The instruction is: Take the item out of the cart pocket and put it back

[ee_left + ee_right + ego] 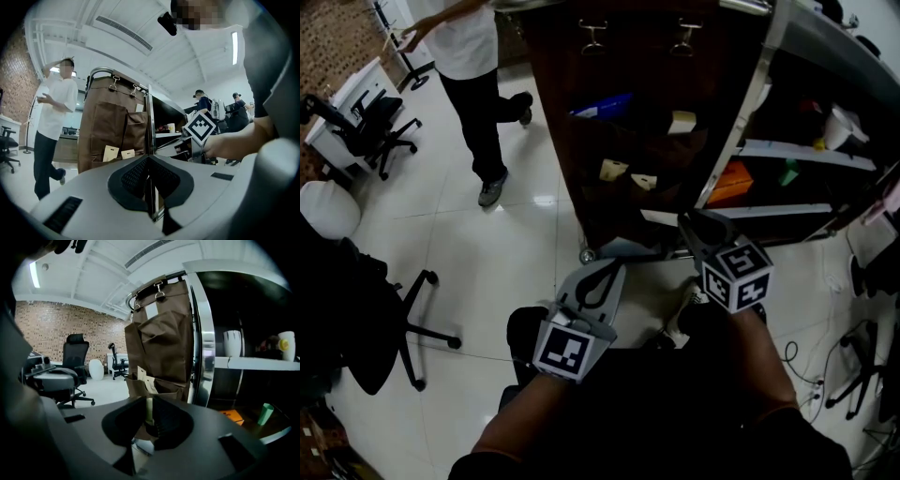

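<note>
A brown fabric pocket organiser (pixel 628 141) hangs on the side of a metal cart (pixel 741 122). Its pockets hold beige cards (pixel 612 169) and a blue item (pixel 600 105). My right gripper (pixel 689 223) is a short way in front of the cart, low and at its corner post. In the right gripper view, the right gripper (pixel 149 411) is shut on a thin pale card (pixel 148 408) held edge-on. More cards (pixel 146 378) stick out of a lower pocket beyond it. My left gripper (pixel 612 267) hangs beside it, lower and to the left. The left gripper (pixel 149 164) is shut and holds nothing.
A person in a white shirt (pixel 473 56) walks on the tiled floor left of the cart. Office chairs (pixel 375 122) stand at the left. The cart shelves carry an orange box (pixel 731 183) and white cups (pixel 231 343). Cables (pixel 806 375) lie on the floor at the right.
</note>
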{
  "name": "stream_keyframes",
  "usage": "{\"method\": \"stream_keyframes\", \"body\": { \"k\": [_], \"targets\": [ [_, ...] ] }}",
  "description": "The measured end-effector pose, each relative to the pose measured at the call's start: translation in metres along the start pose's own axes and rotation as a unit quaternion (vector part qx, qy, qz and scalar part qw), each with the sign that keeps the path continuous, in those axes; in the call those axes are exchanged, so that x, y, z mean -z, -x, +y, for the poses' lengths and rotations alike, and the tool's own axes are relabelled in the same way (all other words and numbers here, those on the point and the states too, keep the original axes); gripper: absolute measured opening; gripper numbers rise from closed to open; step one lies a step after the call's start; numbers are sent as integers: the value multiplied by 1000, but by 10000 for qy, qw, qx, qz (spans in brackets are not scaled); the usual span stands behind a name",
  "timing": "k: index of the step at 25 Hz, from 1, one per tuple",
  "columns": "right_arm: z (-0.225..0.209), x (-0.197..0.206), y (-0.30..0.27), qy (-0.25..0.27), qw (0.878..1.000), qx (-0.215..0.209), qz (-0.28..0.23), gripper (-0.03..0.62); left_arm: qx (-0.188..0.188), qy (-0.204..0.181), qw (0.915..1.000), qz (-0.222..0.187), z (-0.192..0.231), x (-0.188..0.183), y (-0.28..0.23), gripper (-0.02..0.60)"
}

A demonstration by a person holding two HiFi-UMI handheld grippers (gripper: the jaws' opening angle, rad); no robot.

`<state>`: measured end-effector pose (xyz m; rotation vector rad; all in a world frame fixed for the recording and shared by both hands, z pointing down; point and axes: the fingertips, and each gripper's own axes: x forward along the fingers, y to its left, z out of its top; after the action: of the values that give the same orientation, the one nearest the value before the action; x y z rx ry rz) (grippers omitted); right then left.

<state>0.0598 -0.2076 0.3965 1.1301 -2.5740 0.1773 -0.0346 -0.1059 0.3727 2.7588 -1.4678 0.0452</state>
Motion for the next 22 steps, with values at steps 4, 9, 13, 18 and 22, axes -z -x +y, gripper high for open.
{"method": "stream_keyframes", "body": {
  "k": [4, 9, 13, 18, 22],
  "targets": [
    [-8, 16, -28, 50, 9997, 101, 205, 58, 33, -18, 10000, 11, -1, 0, -1, 0],
    [-18, 42, -66, 56, 9984, 257, 498, 58, 38, -26, 10000, 12, -2, 1, 0, 0],
    [-25, 72, -97, -173, 9963, 337, 772, 58, 40, -17, 10000, 18, -2, 2, -1, 0],
    [-28, 105, -127, -209, 9923, 370, 1163, 58, 31, -28, 10000, -1, 0, 1, -1, 0],
    [-30, 121, -142, -80, 9905, 403, 1312, 58, 7, 5, 10000, -29, 1, 1, 1, 0]
  ]
}}
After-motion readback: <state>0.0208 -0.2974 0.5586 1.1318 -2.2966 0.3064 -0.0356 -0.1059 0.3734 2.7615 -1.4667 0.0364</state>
